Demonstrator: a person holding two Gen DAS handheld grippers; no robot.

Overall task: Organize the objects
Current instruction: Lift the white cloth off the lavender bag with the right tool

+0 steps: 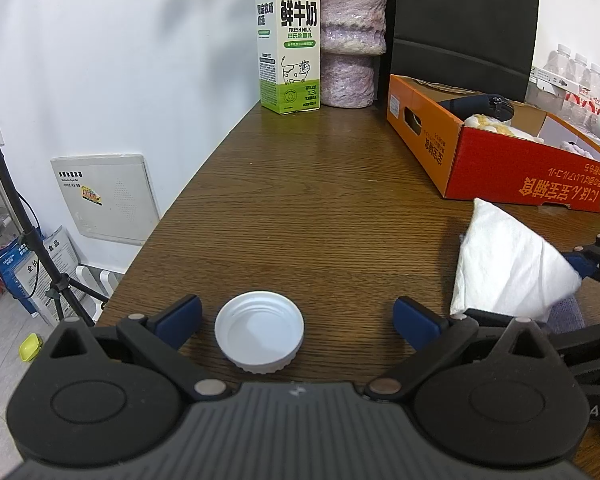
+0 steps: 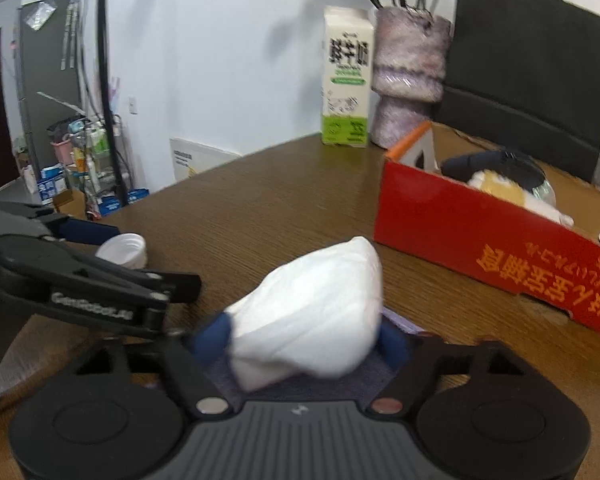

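While the left gripper [image 1: 298, 320] stands spread around the white lid [image 1: 259, 331] near the table's [image 1: 300, 200] left edge, the right gripper [image 2: 306, 338] is clamped on the white tissue wad [image 2: 316, 316].

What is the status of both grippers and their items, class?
Left gripper open, astride white lid on table. Right gripper shut on white tissue. Path to red box looks clear.
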